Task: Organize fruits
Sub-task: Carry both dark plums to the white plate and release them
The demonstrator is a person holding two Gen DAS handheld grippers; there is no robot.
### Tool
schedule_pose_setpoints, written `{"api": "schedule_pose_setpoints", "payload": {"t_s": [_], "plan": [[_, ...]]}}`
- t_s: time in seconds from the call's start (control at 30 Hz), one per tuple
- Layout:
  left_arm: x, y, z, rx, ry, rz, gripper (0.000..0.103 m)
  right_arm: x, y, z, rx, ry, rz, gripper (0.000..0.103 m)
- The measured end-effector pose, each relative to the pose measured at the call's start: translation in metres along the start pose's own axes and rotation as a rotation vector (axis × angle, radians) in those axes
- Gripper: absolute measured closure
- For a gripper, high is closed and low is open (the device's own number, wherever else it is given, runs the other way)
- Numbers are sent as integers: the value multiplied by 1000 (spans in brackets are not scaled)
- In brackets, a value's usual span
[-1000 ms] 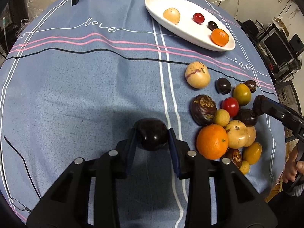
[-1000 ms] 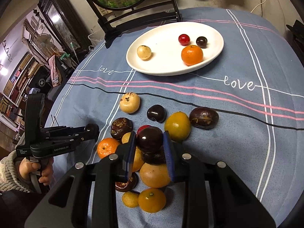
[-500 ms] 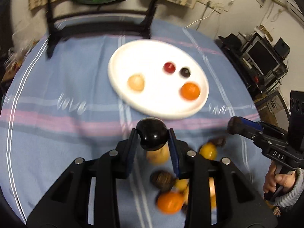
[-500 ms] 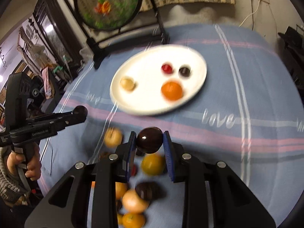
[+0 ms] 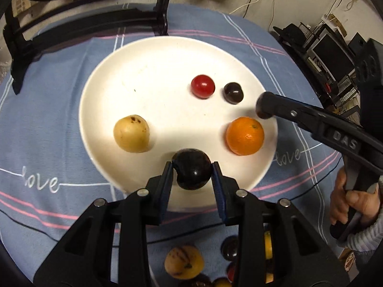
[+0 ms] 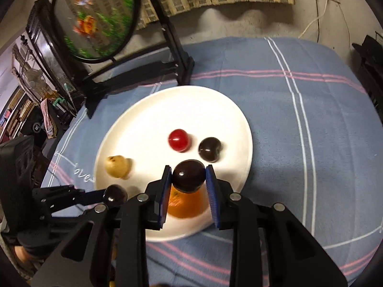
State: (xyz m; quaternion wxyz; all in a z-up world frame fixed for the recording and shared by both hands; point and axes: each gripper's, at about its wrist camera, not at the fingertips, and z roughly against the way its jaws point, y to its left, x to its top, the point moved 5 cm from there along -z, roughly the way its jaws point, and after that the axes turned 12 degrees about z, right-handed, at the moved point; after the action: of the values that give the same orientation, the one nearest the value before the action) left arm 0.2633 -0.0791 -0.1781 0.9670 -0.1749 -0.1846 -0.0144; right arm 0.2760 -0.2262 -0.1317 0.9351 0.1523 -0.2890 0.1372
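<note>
1. A round table under a blue cloth (image 5: 59, 124) with pink and white stripes and the stitched word "love" fills both wrist views – a black wooden stand (image 5: 79, 24) sits at its far edge.
2. A shallow white oval plate (image 5: 153, 71) lies in the middle of the cloth.
3. Left to right on the plate: a pale yellow round fruit (image 5: 131, 133) near the left rim, a shiny red round fruit (image 5: 202, 86), a small dark brown fruit (image 5: 233, 92) just beside it, and a bright orange mandarin (image 5: 245, 135) near the right rim.
4. The left gripper (image 5: 191, 169) has its blue-padded tongs clamped on a glossy near-black round fruit (image 5: 191, 168), held above the plate's near edge.
5. The right gripper (image 6: 189, 175) reaches in over the plate's right side, its tongs clamped on a second dark maroon round fruit (image 6: 189, 175) – above the mandarin.
6. A hand (image 5: 352, 203) in a grey knit cuff grips the right tool's handle.
7. More loose fruit (image 5: 183, 262) lies on the cloth on the near side of the plate, partly hidden behind the left gripper.
</note>
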Motion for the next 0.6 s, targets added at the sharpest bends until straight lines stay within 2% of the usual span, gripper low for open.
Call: {"api": "schedule_pose_setpoints", "payload": {"t_s": [0.03, 0.13, 0.2, 0.23, 0.27, 0.33, 0.43, 0.47, 0.5, 0.53, 0.57, 0.6], "plan": [[1, 0, -4, 2, 4, 4, 69, -1, -5, -5, 3, 9, -23, 73], [5, 0, -1, 8, -17, 23, 53, -2, -19, -12, -8, 42, -97, 71], [6, -1, 6, -1, -32, 26, 52, -2, -21, -8, 12, 31, -129, 69], [6, -1, 14, 0, -46, 26, 51, -2, -21, -2, 14, 20, -133, 52], [6, -1, 20, 2, -56, 27, 49, -1, -20, 2, 9, 11, -134, 30], [3, 3, 35, 10, -81, 32, 46, 4, -16, 27, -12, -59, -124, 29], [-8, 15, 62, 26, -113, 55, 44, 4, -11, 61, 6, -133, -135, 29], [-15, 21, 69, 34, -117, 68, 40, -1, -9, 75, 13, -148, -151, 27], [-22, 27, 75, 43, -118, 83, 37, -10, -6, 86, 20, -151, -168, 25], [-34, 37, 81, 61, -119, 110, 31, -17, -4, 92, 22, -148, -177, 16], [-43, 45, 84, 70, -115, 132, 31, -36, 1, 100, 11, -127, -182, 7], [-54, 52, 86, 75, -103, 153, 31, -48, 6, 102, -5, -108, -180, 6]]}}
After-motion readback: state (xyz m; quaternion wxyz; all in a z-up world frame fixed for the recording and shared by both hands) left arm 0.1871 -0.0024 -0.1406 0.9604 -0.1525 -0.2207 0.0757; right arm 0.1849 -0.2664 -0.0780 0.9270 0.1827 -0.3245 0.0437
